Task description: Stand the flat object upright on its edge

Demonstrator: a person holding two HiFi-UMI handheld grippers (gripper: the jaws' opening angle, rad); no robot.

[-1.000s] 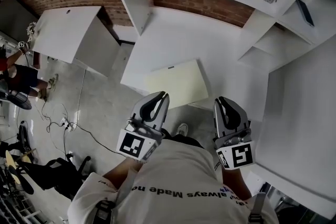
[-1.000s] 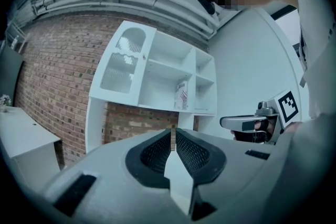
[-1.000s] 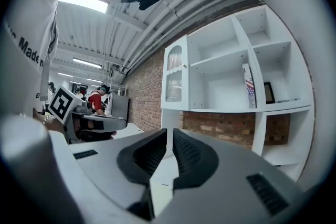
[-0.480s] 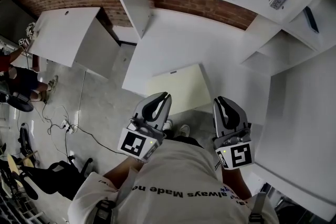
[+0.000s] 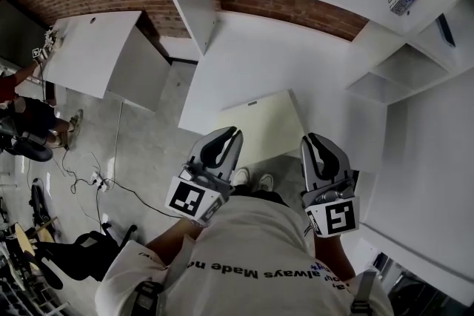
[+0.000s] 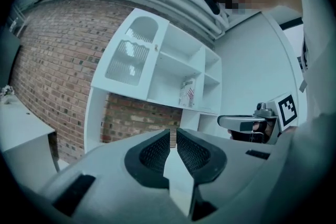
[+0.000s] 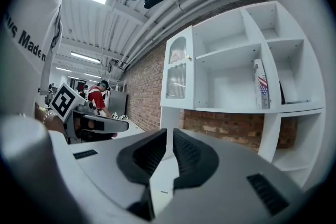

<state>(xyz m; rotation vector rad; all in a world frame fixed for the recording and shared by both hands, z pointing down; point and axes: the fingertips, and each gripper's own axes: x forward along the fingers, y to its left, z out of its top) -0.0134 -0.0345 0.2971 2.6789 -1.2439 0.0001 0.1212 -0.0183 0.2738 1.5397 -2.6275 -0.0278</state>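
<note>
I have not started the real job yet. The flat object (image 5: 261,126) is a pale yellow, thin thing. It lies flat on the white counter (image 5: 252,48), right by the near edge, just in front of me. No side of it is lifted up.

My left gripper (image 5: 227,135) is up in the air near the object's near left corner. I do not think it touches it. Its fingers (image 6: 153,152) are pressed together and there is nothing between them. My right gripper (image 5: 314,141) is near the object's near right corner. Its fingers (image 7: 144,153) are pressed together too, and they hold nothing.

So no part of the task is done. All of it is left. I think I must open my fingers, get hold of one side of the flat object, tip it up, and set it on its edge so it stands by itself. It looks thin, so I think it could fall over easily.
</note>
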